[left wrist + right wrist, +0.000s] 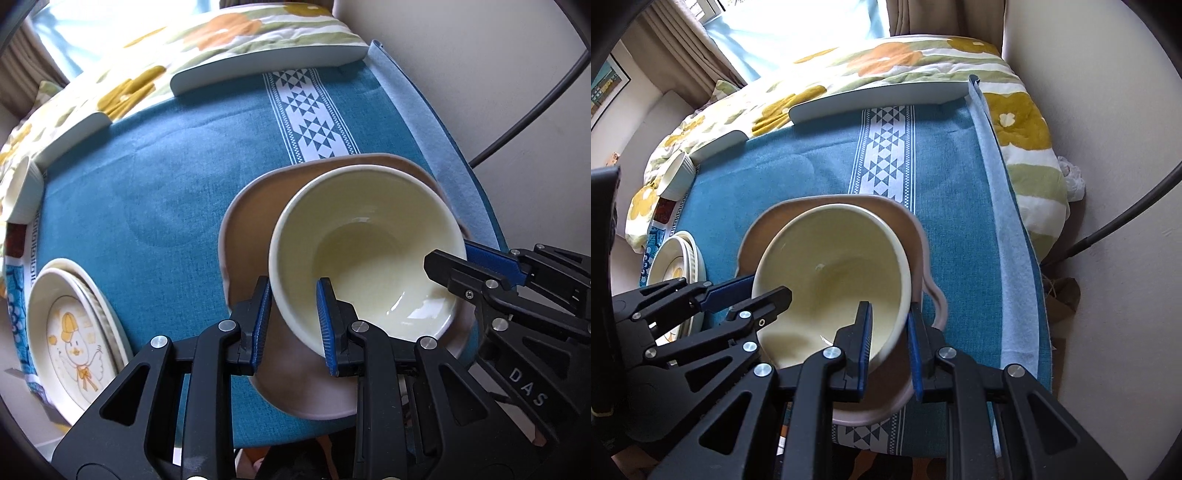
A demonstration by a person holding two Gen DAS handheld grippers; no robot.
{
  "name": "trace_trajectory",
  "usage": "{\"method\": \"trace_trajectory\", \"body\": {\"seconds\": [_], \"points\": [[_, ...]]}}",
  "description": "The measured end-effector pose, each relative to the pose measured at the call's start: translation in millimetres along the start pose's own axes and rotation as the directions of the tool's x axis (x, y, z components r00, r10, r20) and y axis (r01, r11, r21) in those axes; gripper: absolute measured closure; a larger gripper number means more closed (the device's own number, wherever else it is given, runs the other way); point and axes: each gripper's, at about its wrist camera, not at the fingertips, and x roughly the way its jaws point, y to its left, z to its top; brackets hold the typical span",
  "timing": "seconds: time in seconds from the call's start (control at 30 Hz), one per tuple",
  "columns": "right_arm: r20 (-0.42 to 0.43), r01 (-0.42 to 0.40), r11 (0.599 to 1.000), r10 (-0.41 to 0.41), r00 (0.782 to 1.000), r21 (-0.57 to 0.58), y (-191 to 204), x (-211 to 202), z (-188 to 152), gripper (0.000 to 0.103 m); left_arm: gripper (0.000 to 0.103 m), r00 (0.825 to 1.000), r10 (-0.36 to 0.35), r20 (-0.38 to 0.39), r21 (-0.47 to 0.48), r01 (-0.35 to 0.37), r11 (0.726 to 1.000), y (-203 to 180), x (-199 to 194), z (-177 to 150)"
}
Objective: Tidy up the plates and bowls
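A pale yellow bowl (365, 251) sits over a pink wavy-edged plate (251, 229) on the blue tablecloth. My left gripper (295, 314) straddles the bowl's near-left rim, one finger outside, one inside, shut on it. My right gripper (888, 339) straddles the opposite rim of the bowl (831, 280) the same way, shut on it. Each gripper shows in the other's view: the right (465, 266) and the left (753, 291). The pink plate (908, 229) lies under the bowl.
A stack of white plates with a cartoon print (70, 332) lies at the left; it also shows in the right wrist view (674, 258). A small ribbed white dish (22, 192) sits far left. White tray edges (269, 62) and a flowered quilt (894, 59) lie beyond.
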Motion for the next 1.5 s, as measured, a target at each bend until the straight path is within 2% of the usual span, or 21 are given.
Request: {"method": "trace_trajectory", "body": {"seconds": [0.17,0.4,0.53,0.63,0.67,0.73,0.77,0.8,0.83,0.9,0.93,1.1,1.23,1.27,1.37,1.5], "points": [[0.007,-0.030,0.999,0.030,1.000,0.025,-7,-6,0,0.086,0.082,1.000,-0.001,0.000,-0.008,0.001,1.000,0,-4,-2],[0.069,-0.069,0.997,0.067,0.995,0.035,-11,-28,-2,0.086,0.082,0.999,0.004,0.041,-0.026,-0.003,1.000,4,-24,-4],[0.118,-0.080,0.996,0.076,0.990,0.027,-11,-46,-3,0.086,0.082,0.994,-0.010,0.109,-0.044,0.015,0.999,10,-48,-6],[0.164,-0.079,0.997,0.076,0.984,0.014,-10,-63,-2,0.086,0.081,0.981,-0.034,0.189,-0.057,0.045,0.997,18,-73,-7],[0.182,-0.081,0.997,0.078,0.980,0.008,-9,-69,-1,0.086,0.075,0.976,-0.040,0.215,-0.062,0.055,0.997,21,-83,-8],[0.218,-0.081,0.997,0.081,0.973,-0.010,-6,-81,0,0.086,0.043,0.966,-0.054,0.253,-0.070,0.074,0.995,26,-99,-10],[0.234,-0.079,0.997,0.083,0.969,-0.025,-3,-86,1,0.086,0.017,0.957,-0.057,0.285,-0.077,0.082,0.994,29,-109,-13],[0.250,-0.079,0.996,0.087,0.964,-0.042,-2,-91,3,0.078,0.007,0.946,-0.046,0.320,-0.088,0.078,0.993,31,-119,-15],[0.268,-0.081,0.995,0.095,0.959,-0.061,1,-97,4,0.070,0.004,0.938,-0.018,0.347,-0.103,0.057,0.993,34,-129,-18],[0.305,-0.097,0.990,0.125,0.944,-0.105,8,-107,7,0.015,0.001,0.929,0.034,0.369,-0.128,0.015,0.992,42,-143,-23],[0.326,-0.107,0.986,0.144,0.934,-0.129,12,-112,9,0.008,0.001,0.921,0.054,0.385,-0.146,0.003,0.989,47,-150,-27],[0.429,-0.108,0.958,0.218,0.877,-0.266,44,-131,21,0.005,0.001,0.884,0.149,0.442,-0.268,-0.029,0.963,91,-188,-46],[0.479,-0.140,0.918,0.318,0.818,-0.371,83,-140,38,0.005,0.001,0.850,0.251,0.463,-0.370,-0.073,0.926,137,-215,-59],[0.469,-0.149,0.907,0.338,0.816,-0.395,94,-140,44,0.005,0.001,0.844,0.270,0.463,-0.391,-0.079,0.917,149,-219,-61],[0.347,-0.205,0.866,0.385,0.855,-0.456,132,-131,66,0.005,0.001,0.839,0.303,0.452,-0.463,-0.070,0.884,191,-226,-66],[0.299,-0.268,0.856,0.423,0.855,-0.442,172,-108,97,0.005,0.001,0.854,0.304,0.423,-0.538,-0.033,0.842,246,-221,-67]]}}
